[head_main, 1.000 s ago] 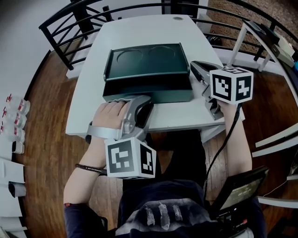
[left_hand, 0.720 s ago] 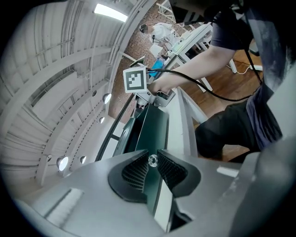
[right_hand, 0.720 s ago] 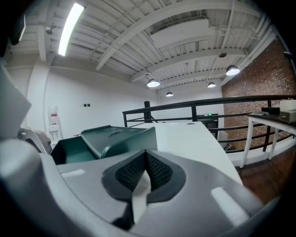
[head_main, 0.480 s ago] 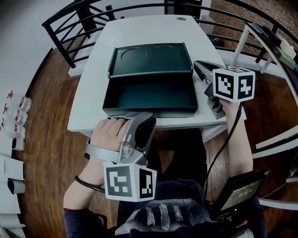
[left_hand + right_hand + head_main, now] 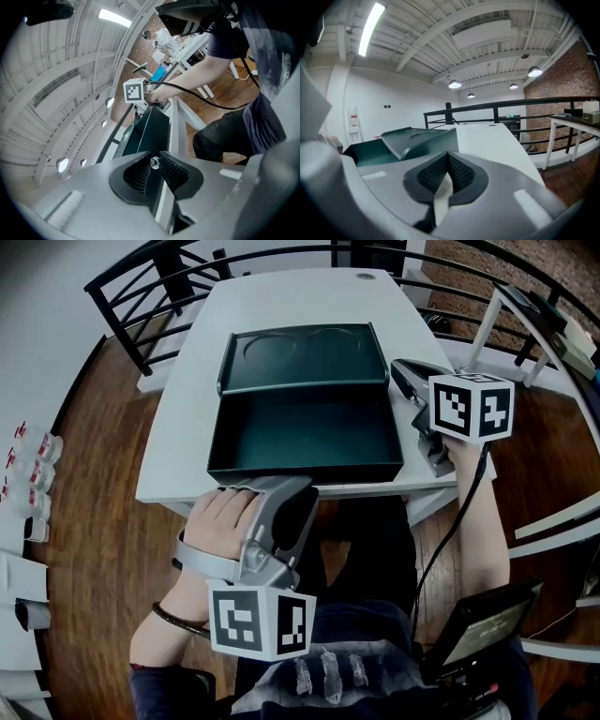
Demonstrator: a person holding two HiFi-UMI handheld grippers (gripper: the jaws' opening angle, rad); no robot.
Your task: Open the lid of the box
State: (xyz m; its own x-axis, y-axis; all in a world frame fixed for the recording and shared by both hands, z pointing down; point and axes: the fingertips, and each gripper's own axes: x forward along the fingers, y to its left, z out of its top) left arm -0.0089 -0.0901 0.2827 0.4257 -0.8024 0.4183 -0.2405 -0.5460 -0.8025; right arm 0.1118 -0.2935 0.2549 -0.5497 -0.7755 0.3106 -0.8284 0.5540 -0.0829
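A dark green box (image 5: 305, 354) sits on the white table (image 5: 300, 296). Its top has two round recesses, and its lower tray (image 5: 305, 432) is drawn out toward me with the inside showing bare. My left gripper (image 5: 281, 486) is at the tray's front wall, at the table's near edge. In the left gripper view its pads (image 5: 173, 171) are shut on a small clear knob (image 5: 154, 162) on the green front (image 5: 152, 133). My right gripper (image 5: 405, 371) rests just right of the box, shut and holding nothing (image 5: 448, 157); the box (image 5: 417, 138) shows to its left.
A black railing (image 5: 141, 277) curves round the table's far side. Bottles (image 5: 23, 474) stand on the floor at the left. A white frame (image 5: 553, 521) and a dark screen (image 5: 483, 624) are at the right. My lap is under the table's near edge.
My left gripper has drawn back toward me with the knob, and the tray has slid out from under the top, so more of its inside shows. The right gripper has barely moved.
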